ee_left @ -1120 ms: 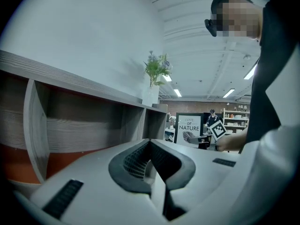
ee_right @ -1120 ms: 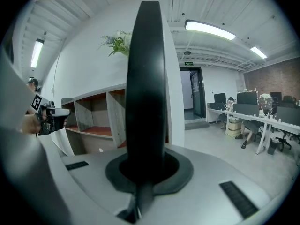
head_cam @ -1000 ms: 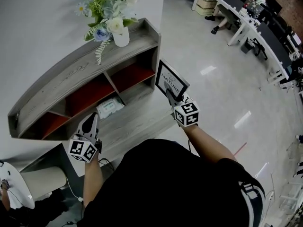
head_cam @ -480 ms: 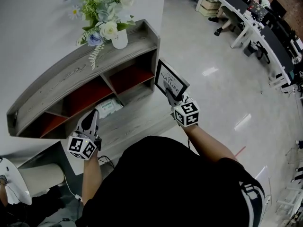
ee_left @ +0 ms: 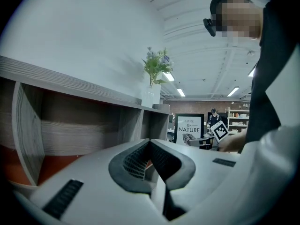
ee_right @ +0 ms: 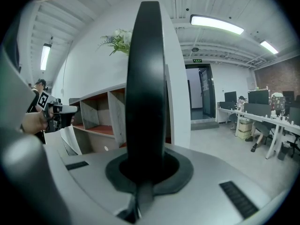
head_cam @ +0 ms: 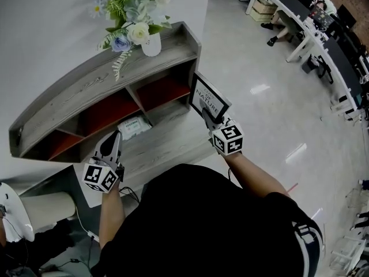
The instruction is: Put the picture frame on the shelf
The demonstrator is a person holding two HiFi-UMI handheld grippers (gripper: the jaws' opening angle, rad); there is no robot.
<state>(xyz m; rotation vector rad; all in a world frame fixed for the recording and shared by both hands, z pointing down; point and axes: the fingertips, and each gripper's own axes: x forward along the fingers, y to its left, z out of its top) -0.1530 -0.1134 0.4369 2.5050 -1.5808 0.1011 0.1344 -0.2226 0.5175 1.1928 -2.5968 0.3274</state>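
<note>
Honestly not much has changed from a second ago. The right gripper [head_cam: 207, 115] is still clamped tight on the bottom edge of the picture frame [head_cam: 209, 98], holding it up in the air just off the right end of the grey wooden shelf [head_cam: 104, 77], in front of the right-hand red-backed compartment. It's not resting on any board yet. The printed face is turned toward the person, and from the right gripper view you only get the black frame edge-on, wedged between the jaws.

The left gripper [head_cam: 109, 145] is hanging out low in front of the shelf's left side, same place as before, jaws pressed together with nothing in them.

On the shelf itself, the white vase [head_cam: 151, 45] with the flowers [head_cam: 130, 7] sits on the top board near the right end, and a white packet [head_cam: 133, 128] lies on the lower board in front of the middle compartment. Both are just where they were; only the camera drifted a touch.
</note>
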